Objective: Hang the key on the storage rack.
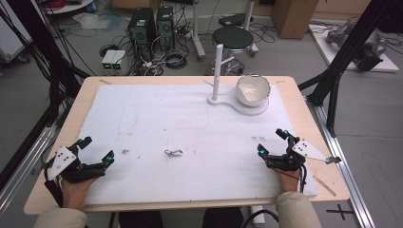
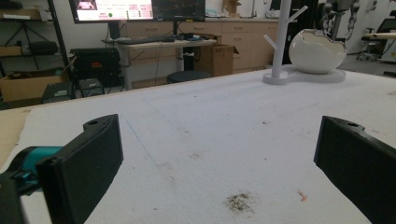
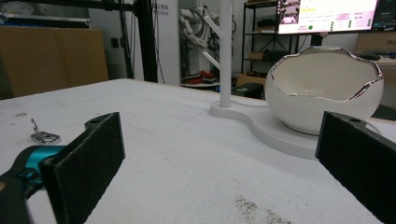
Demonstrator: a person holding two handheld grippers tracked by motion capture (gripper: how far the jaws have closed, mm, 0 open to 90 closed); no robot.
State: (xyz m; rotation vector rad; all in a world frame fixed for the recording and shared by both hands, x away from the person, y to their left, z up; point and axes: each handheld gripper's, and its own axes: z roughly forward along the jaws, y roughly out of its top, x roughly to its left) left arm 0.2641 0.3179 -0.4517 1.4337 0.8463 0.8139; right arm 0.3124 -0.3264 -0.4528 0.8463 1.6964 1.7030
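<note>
One small metal clasp [image 1: 173,152] lies alone mid-surface on the white mat [image 1: 157,118], between the two grippers and well apart from both. In the right gripper view it sits far left, beyond the left jaw. One white stand [image 1: 217,71] with pegs rises from a flat white base [image 1: 256,109] at the far right of the mat; one egg-shaped white bowl [image 1: 253,89] with a silver rim sits on that base. Left gripper [image 1: 97,149] rests at the near left edge, jaws wide apart, nothing between them. Right gripper [image 1: 272,141] rests at the near right edge, jaws equally wide, holding nothing. Dark smudges [image 2: 240,202] mark the mat before the left gripper. Nothing stands between either gripper and the clasp.
</note>
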